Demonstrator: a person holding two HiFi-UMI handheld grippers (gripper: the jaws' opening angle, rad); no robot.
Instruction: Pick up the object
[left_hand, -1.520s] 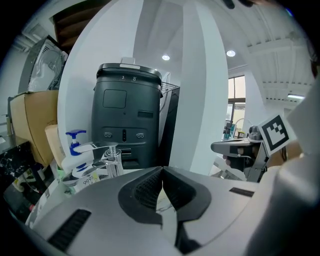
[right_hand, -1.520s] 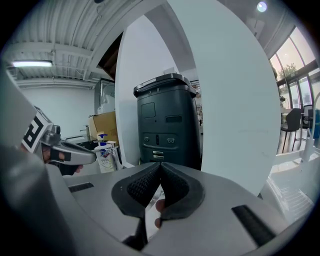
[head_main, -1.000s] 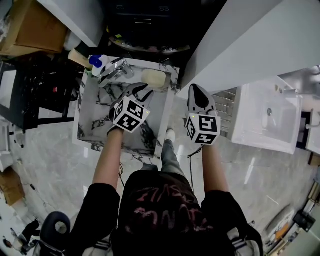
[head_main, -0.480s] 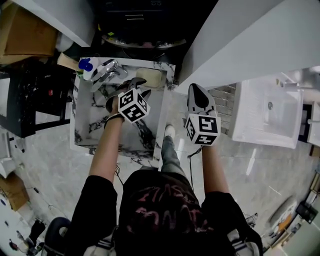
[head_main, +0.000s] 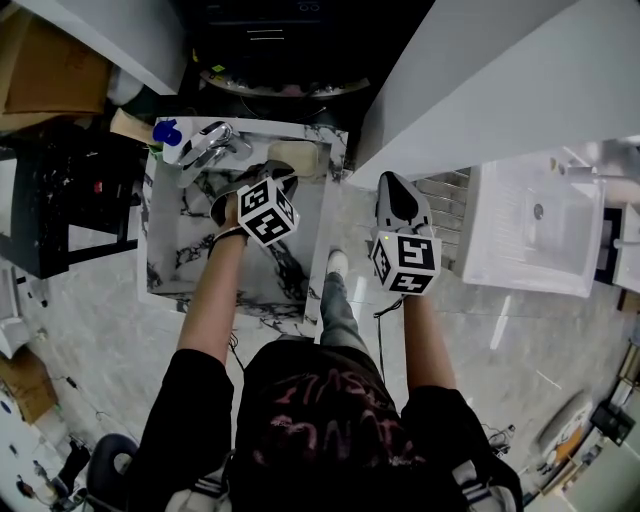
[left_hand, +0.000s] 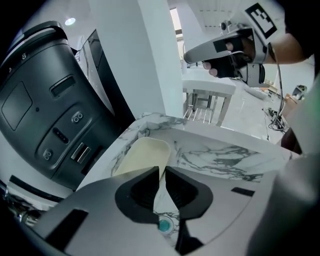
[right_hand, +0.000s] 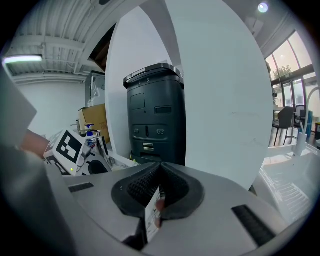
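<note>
A cream, rounded object (head_main: 297, 157) lies at the back right corner of the marble basin (head_main: 165, 285). In the left gripper view the cream object (left_hand: 141, 155) sits just past the tips. My left gripper (head_main: 283, 174) reaches down to it; its jaws (left_hand: 162, 172) are closing, with the object's right edge in the narrow gap between them. My right gripper (head_main: 398, 188) hangs to the right, outside the basin and over the floor. Its jaws (right_hand: 159, 169) are pressed together, and a small white printed slip shows below them.
A chrome tap (head_main: 210, 146) and a blue-capped bottle (head_main: 165, 132) stand at the basin's back left. A dark bin (left_hand: 47, 110) rises close behind the basin. A white panel (head_main: 500, 80) runs along the right, with a white sink (head_main: 530, 235) beyond it.
The left gripper has moved forward from mid-basin to the cream object at the back corner, and its jaws have narrowed round its edge. The right gripper has stayed put.
</note>
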